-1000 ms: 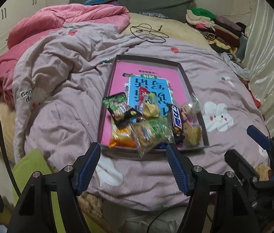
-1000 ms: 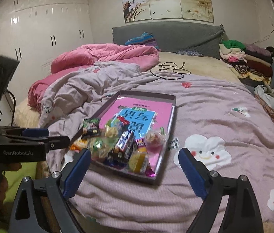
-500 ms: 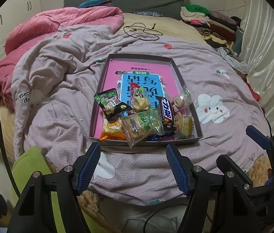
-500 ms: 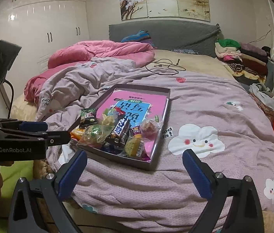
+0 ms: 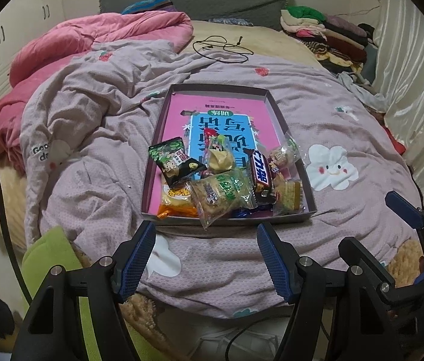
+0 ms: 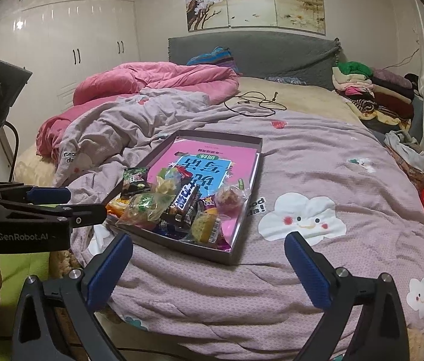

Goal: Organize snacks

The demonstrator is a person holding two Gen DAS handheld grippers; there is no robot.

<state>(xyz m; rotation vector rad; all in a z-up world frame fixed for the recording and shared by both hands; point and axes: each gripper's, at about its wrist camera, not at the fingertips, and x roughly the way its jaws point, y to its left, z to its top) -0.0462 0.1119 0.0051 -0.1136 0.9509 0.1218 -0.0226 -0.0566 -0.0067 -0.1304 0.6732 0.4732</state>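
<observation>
Snacks (image 5: 221, 180) heaped in tray (image 5: 163, 120), bed

A wide bed (image 5: 272, 39) with a beige sheet and a grey padded headboard (image 6: 254, 51) carries everything. A lilac quilt printed with white smiling clouds (image 5: 332, 126) covers its near and middle area, rumpled at the left. A bunched pink duvet (image 5: 91, 42) lies at the far left. A shallow grey cardboard tray with a pink printed base (image 5: 275, 102) rests on the quilt, centre, with wrapped snacks (image 5: 218, 186) heaped at its near end. A loose black cord (image 6: 254, 102) lies on the bare sheet beyond. Folded clothes in a stack (image 6: 374, 90) occupy the far right corner.
</observation>
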